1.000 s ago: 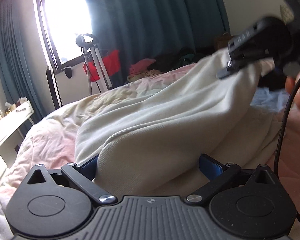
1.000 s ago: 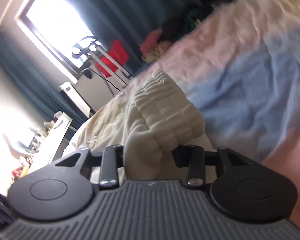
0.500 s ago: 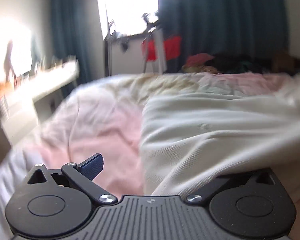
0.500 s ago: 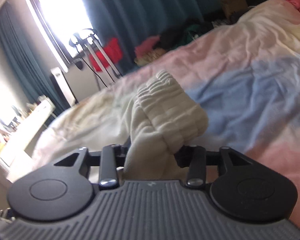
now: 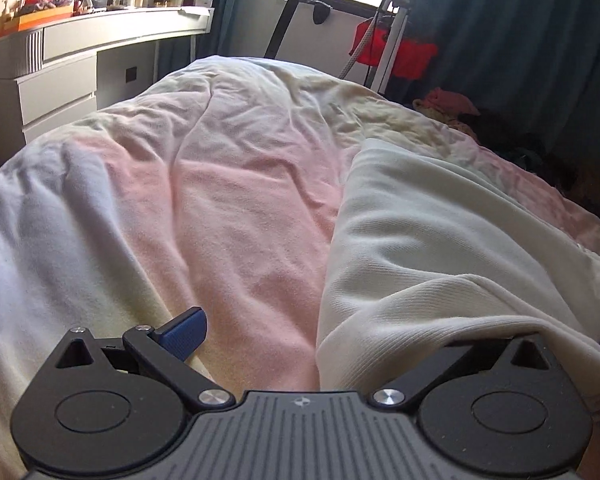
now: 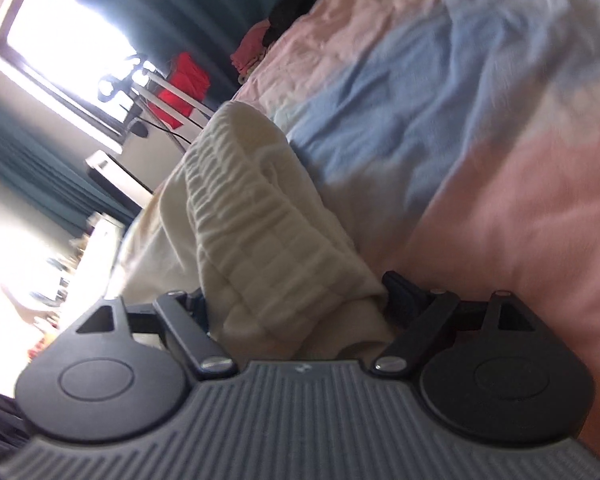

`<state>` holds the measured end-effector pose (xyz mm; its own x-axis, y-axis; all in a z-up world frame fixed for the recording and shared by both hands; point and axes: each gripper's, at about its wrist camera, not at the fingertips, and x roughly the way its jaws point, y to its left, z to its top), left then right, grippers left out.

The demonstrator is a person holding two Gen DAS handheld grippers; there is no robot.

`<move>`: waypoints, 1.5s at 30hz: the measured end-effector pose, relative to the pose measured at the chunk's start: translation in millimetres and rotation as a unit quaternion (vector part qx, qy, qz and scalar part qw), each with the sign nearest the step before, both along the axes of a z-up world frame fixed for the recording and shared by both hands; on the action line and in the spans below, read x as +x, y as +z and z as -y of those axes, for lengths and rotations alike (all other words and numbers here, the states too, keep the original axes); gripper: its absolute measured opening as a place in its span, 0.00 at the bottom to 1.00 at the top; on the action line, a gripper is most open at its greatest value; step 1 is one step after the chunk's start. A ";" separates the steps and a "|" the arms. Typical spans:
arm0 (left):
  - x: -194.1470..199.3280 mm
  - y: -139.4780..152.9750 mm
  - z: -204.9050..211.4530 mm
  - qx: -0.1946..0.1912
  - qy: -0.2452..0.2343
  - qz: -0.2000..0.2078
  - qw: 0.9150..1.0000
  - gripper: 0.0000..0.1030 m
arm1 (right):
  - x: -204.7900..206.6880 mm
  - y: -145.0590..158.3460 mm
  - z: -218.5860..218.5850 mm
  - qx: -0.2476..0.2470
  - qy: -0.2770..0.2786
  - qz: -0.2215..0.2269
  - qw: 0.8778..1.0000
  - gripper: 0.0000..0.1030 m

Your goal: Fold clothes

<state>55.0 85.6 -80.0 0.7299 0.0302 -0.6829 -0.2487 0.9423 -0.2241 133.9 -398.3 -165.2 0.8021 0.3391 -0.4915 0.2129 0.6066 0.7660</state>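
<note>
A cream knitted garment [image 5: 428, 248] lies on the bed at the right of the left wrist view. My left gripper [image 5: 340, 332] is wide open; its left blue finger [image 5: 184, 330] is bare over the duvet, and the garment's edge drapes over the right finger and hides it. In the right wrist view my right gripper [image 6: 296, 300] is closed on the garment's ribbed hem [image 6: 260, 224], which bunches up between the fingers. That view is tilted.
The bed has a pink, white and blue duvet [image 5: 220, 200]. A white dresser [image 5: 60, 64] with small items stands at the far left. A stand with a red item [image 5: 392, 48] is by the window and dark curtains. Clothes [image 5: 452, 104] are piled beyond the bed.
The left gripper has swung left, so the garment now sits at its right side and the dresser is in view. The right gripper keeps its hold and has rolled to a tilt.
</note>
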 end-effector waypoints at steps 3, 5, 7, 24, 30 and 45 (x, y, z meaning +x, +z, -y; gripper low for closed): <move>0.9 -2.3 -3.8 -0.010 0.002 -0.003 1.000 1.00 | 4.2 -9.3 4.3 0.036 0.014 0.001 0.999 0.83; 0.8 -2.5 -4.1 -0.009 0.003 -0.003 1.000 1.00 | 5.4 -9.5 1.6 0.027 0.018 -0.001 0.999 0.80; 0.7 -2.8 -4.7 -0.010 0.004 -0.004 1.000 1.00 | 4.0 -6.8 -3.1 0.016 0.013 -0.001 1.000 0.80; -0.9 -5.9 -4.9 -0.004 0.015 -0.010 1.000 1.00 | 3.1 -2.7 -9.6 0.010 0.038 0.008 0.999 0.65; -1.2 -6.9 -0.1 0.009 0.003 -0.017 1.000 1.00 | -2.0 13.8 -15.2 -0.042 0.037 0.020 0.998 0.46; -36.9 8.5 -29.0 -0.196 -0.036 -0.002 0.980 1.00 | -5.3 15.3 -11.8 -0.028 0.007 0.016 0.999 0.42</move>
<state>18.1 114.6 -71.5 0.7183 -0.2867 -0.6339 -0.1857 0.7990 -0.5719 128.6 -386.5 -149.9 0.8138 0.3226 -0.4835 0.1802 0.6508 0.7375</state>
